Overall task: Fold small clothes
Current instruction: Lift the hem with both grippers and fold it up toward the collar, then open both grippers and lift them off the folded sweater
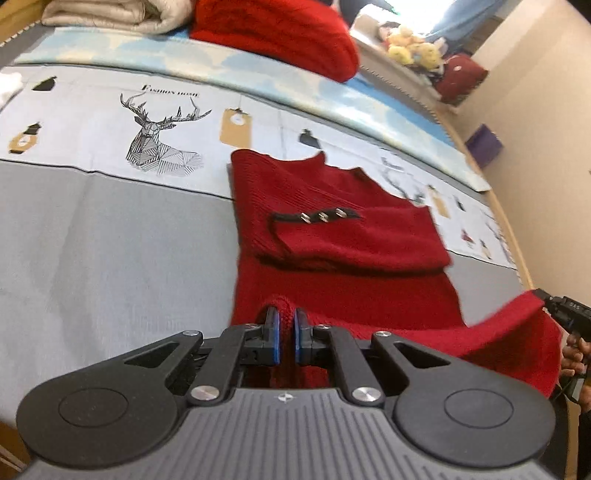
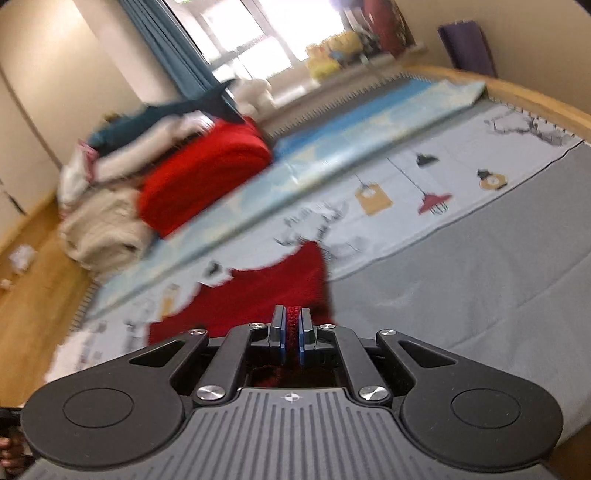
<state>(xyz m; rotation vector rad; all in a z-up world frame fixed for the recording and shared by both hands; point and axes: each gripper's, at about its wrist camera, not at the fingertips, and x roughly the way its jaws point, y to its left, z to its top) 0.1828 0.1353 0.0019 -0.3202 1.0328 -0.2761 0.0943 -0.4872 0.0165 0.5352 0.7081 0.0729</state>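
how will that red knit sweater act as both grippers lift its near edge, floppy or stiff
Probably floppy: the red sweater sags between the left gripper and right gripper, both clamped on its hem. The thick ribbed knit looks grippy, unlikely to slip. The folded sleeve with metal buttons may shift if lifted further.

A home bedroom: a bed (image 1: 92, 240) with printed sheet, folded blankets (image 1: 110, 14), plush toys (image 1: 410, 48) on the windowsill, blue curtain (image 2: 162, 48), wooden floor (image 2: 33, 273)
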